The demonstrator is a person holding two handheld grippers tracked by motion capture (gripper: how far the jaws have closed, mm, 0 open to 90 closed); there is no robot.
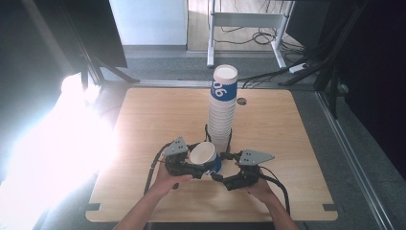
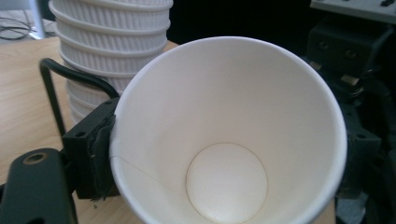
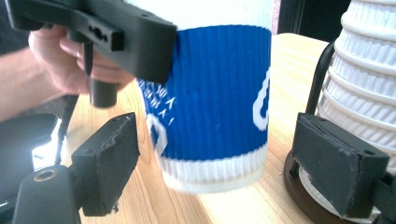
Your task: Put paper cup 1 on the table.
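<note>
Smooth white cup [image 2: 229,135] interior, ribbed blue sleeve, left gripper [image 1: 187,167] clamping it

The high view looks forward and down on the counter [image 1: 143,120] from well above. Both gripper views sit close, level with the counter, sharing the cup [image 2: 229,140] and the cup stack [image 3: 369,84].

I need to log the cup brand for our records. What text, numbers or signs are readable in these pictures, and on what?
"90", white on the blue band of the top cup of the cup stack, seen sideways; possibly part of a longer mark.
Small white characters on the blue sleeve of the single paper cup: too blurred to read.
Large white mark at that sleeve's right edge: cut off, unreadable.
</note>
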